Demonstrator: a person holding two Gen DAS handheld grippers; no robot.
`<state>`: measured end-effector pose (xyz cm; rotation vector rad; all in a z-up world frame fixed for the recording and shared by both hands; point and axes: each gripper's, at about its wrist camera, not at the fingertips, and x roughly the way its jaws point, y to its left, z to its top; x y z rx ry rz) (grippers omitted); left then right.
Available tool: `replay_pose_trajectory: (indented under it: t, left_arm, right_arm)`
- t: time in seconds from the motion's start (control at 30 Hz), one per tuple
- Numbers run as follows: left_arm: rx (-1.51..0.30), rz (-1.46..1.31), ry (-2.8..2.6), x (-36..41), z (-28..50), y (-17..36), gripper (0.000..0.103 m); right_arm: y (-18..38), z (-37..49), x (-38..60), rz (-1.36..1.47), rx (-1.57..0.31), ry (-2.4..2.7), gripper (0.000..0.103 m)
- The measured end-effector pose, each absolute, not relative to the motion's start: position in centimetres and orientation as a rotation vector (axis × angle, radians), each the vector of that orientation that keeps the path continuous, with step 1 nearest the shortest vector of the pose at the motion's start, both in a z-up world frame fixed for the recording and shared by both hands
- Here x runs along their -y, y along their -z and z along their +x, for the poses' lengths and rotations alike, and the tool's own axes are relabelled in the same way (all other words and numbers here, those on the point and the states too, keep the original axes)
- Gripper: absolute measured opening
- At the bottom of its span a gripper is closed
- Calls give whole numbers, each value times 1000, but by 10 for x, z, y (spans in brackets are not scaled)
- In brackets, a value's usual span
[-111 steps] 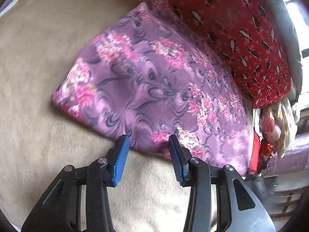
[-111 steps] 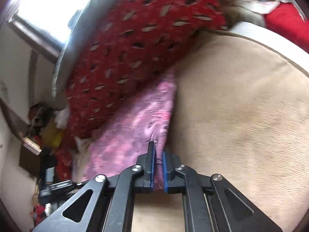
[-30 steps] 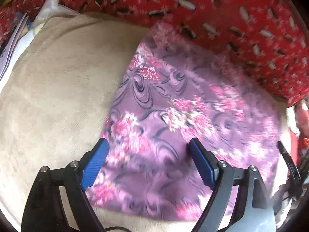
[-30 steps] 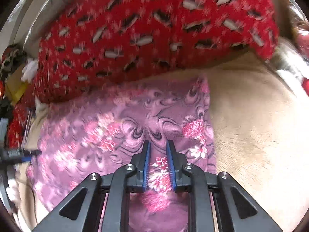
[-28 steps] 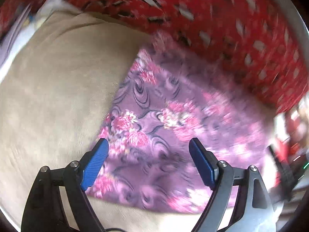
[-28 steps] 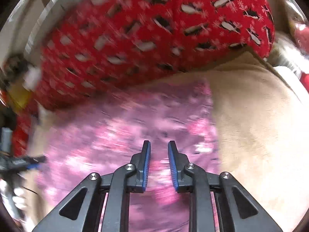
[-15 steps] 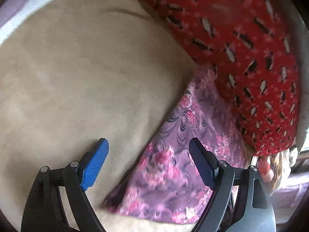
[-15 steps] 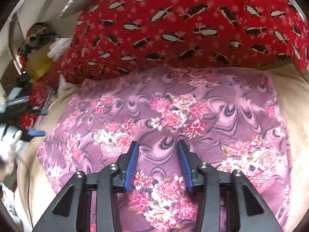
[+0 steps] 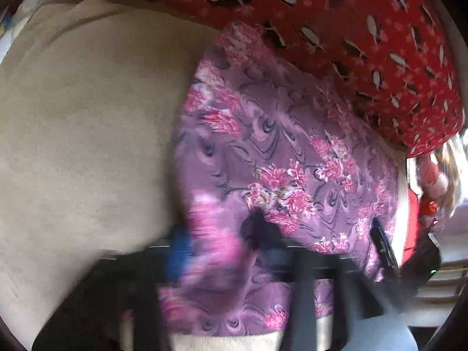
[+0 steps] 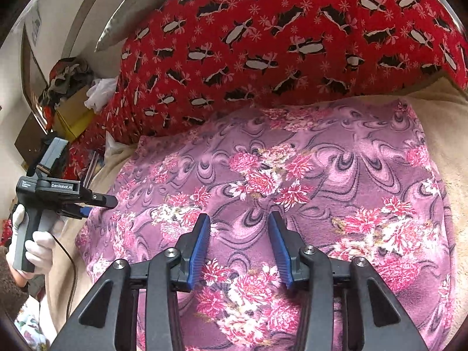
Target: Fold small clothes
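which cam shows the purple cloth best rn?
Right wrist. The purple cloth is sharp there, spread on the beige cushion, most of its outline showing below the red pillow. Left wrist shows the cloth too, but its near part is motion-blurred.

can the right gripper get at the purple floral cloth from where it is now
Probably yes. The right gripper is open directly over the purple floral cloth, which lies flat on the beige cushion, with nothing between its jaws and the fabric.

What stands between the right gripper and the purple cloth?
Nothing visible: the right gripper hangs open directly over the purple cloth, which lies flat on the beige blanket, beside the red cushion.
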<state>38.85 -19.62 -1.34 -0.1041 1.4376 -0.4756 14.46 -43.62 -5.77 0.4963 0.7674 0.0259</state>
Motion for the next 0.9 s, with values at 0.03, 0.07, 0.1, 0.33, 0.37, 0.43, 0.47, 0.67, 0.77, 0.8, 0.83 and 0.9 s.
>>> replay_pose_trajectory:
  t: [0.03, 0.07, 0.1, 0.33, 0.37, 0.43, 0.47, 0.67, 0.77, 0.8, 0.83, 0.9]
  left_arm:
    - [-1434, -97, 482, 196, 388, 11, 17]
    - [-1416, -75, 489, 199, 384, 7, 13]
    - [-1401, -69, 500, 201, 380, 1, 13]
    - [-1308, -132, 611, 231, 353, -44, 11]
    - [-1304, -132, 620, 233, 349, -48, 11]
    - [-1299, -145, 645, 241, 339, -59, 11]
    - [-1299, -154, 655, 244, 336, -63, 11]
    - [-1313, -193, 701, 273, 311, -79, 11]
    - [-1323, -183, 714, 294, 301, -81, 11]
    - [-1328, -180, 715, 301, 298, -82, 11]
    - [-1335, -179, 715, 306, 296, -81, 11]
    - [-1349, -176, 713, 320, 291, -79, 11]
  right_arm:
    - [58, 145, 436, 497, -767, -26, 44]
    - [58, 145, 436, 498, -767, -26, 44]
    - [58, 144, 436, 500, -767, -26, 44]
    - [50, 145, 442, 530, -818, -17, 43]
    - [48, 142, 444, 539, -819, -11, 43]
    - [43, 133, 452, 552, -810, -1, 43]
    - [40, 128, 455, 544, -808, 16, 43]
    - [19, 96, 482, 450, -787, 99, 45]
    - [21, 81, 503, 431, -803, 157, 46]
    - [28, 77, 511, 448, -827, 162, 49]
    - [36, 75, 515, 466, -856, 160, 49]
    - [53, 67, 521, 484, -857, 154, 55]
